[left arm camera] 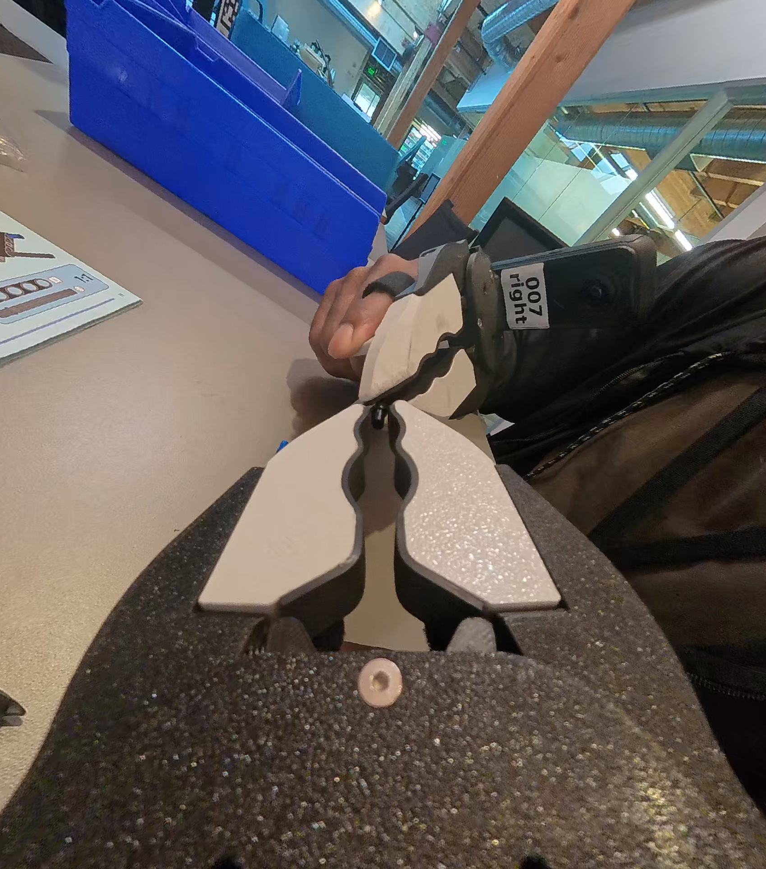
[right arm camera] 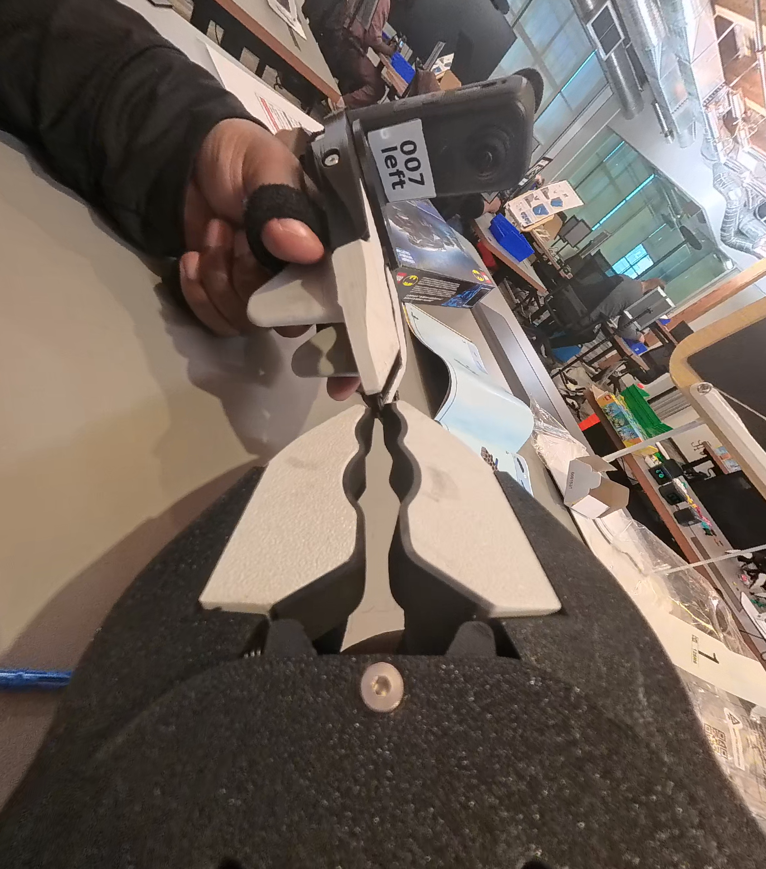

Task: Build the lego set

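the two grippers meet tip to tip above the grey table [left arm camera: 146, 423]. the left gripper [left arm camera: 377, 414] has its fingers nearly together, clamped on a small black pin [left arm camera: 376, 417] at the tips. the right gripper [right arm camera: 377, 413] is likewise drawn in on the same small dark piece; in its own view the piece is too small to identify.

left wrist view only: a blue bin [left arm camera: 211, 141] on the far side of the table, an instruction sheet [left arm camera: 19, 291] to the left, and the person's right hand [left arm camera: 348, 324] with a dark jacket behind it.

right wrist view only: a blue pin [right arm camera: 23, 680] lying on the table, a dark printed box [right arm camera: 437, 263], an open curled booklet [right arm camera: 484, 399], clear plastic bags [right arm camera: 555, 442], and the left hand [right arm camera: 240, 225].
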`<state>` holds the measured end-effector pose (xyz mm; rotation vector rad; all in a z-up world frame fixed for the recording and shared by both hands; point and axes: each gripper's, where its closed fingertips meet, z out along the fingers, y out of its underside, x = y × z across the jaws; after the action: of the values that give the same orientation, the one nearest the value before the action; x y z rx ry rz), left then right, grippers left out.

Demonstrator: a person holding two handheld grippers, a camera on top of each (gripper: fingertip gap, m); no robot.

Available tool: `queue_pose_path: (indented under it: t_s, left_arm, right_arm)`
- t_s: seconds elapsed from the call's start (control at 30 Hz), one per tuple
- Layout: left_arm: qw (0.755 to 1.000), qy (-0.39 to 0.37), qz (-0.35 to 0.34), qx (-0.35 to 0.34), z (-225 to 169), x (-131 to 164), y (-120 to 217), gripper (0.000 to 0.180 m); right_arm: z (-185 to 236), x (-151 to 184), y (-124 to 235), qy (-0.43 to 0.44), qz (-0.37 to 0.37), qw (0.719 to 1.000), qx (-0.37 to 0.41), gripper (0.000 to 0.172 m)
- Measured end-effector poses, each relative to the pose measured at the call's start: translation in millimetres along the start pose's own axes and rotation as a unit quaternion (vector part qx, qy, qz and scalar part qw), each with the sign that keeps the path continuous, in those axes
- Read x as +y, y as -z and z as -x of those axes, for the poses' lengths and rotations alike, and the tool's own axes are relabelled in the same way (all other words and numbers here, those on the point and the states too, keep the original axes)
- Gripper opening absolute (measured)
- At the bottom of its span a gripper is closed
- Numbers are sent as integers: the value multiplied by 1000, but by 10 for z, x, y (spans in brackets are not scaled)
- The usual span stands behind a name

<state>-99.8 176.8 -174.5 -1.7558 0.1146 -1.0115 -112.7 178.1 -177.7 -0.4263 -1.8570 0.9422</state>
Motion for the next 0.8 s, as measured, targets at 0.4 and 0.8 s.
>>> queue_pose_path:
  t_s: [0.4, 0.8]
  left_arm:
    - [1000, -2, -7, 1, -5, -20, -1, 5]
    - [1000, 6, -22, 12, -29, -56, -2, 6]
  right_arm:
    - [-11, -11, -3, -1, -2, 1000, 5, 4]
    - [-44, -45, 4, -2, -9, 1000, 19, 5]
